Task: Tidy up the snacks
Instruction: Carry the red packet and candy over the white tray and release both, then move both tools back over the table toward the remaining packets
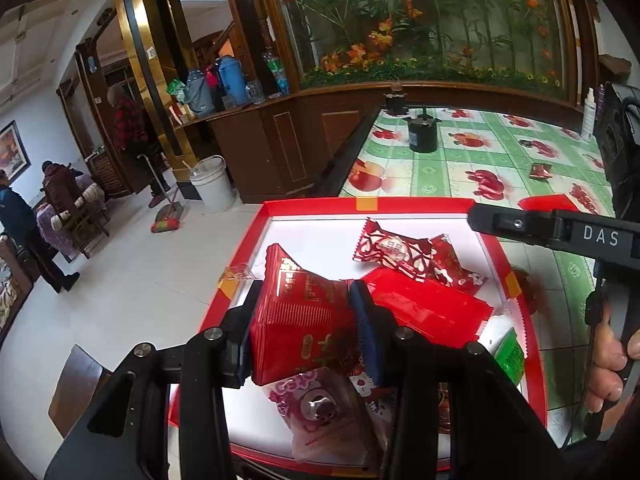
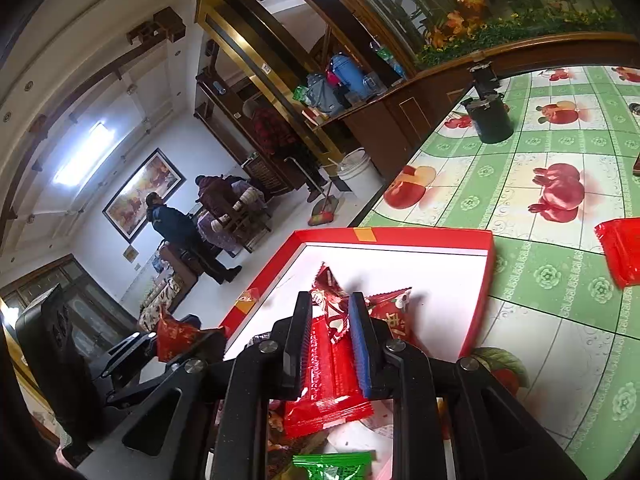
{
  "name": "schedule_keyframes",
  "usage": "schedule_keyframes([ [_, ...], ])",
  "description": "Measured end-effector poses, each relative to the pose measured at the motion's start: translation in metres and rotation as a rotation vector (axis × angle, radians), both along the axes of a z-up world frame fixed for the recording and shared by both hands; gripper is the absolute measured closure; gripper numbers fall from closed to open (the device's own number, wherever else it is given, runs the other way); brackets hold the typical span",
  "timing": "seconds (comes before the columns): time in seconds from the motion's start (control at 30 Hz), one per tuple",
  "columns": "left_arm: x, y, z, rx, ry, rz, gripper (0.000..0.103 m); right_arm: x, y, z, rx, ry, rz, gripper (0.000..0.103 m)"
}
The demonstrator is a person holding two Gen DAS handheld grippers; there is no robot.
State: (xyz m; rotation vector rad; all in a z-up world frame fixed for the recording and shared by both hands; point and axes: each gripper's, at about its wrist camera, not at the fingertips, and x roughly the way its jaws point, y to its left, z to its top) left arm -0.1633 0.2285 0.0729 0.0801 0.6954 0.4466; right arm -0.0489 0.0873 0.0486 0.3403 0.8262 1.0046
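Note:
A red-rimmed box with a white floor holds several snack packets. My left gripper is shut on a dark red packet and holds it above the box. Below it lie a pink packet, a bright red packet, a red-and-white patterned packet and a green packet. In the right wrist view my right gripper hovers over the box. Its jaws stand narrowly apart with a bright red packet beneath; I cannot tell whether it grips anything. The left gripper with its packet shows at the left.
The box sits at the corner of a table with a green fruit-print cloth. A loose red packet and a small dark one lie on the cloth. A black can and a white bottle stand farther back.

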Motion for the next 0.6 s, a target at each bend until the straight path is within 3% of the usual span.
schedule_keyframes([
  [0.2, -0.002, 0.002, 0.006, 0.035, -0.023, 0.030, 0.060, 0.003, -0.007, -0.001, 0.000, 0.010, -0.014, 0.082],
  [0.3, -0.002, 0.002, 0.009, 0.049, -0.036, 0.038, 0.054, 0.005, -0.010, -0.001, 0.007, 0.014, -0.020, 0.082],
  [0.6, -0.002, 0.001, 0.010, 0.064, -0.040, 0.041, 0.053, 0.000, -0.014, 0.003, 0.025, 0.014, -0.014, 0.082],
])
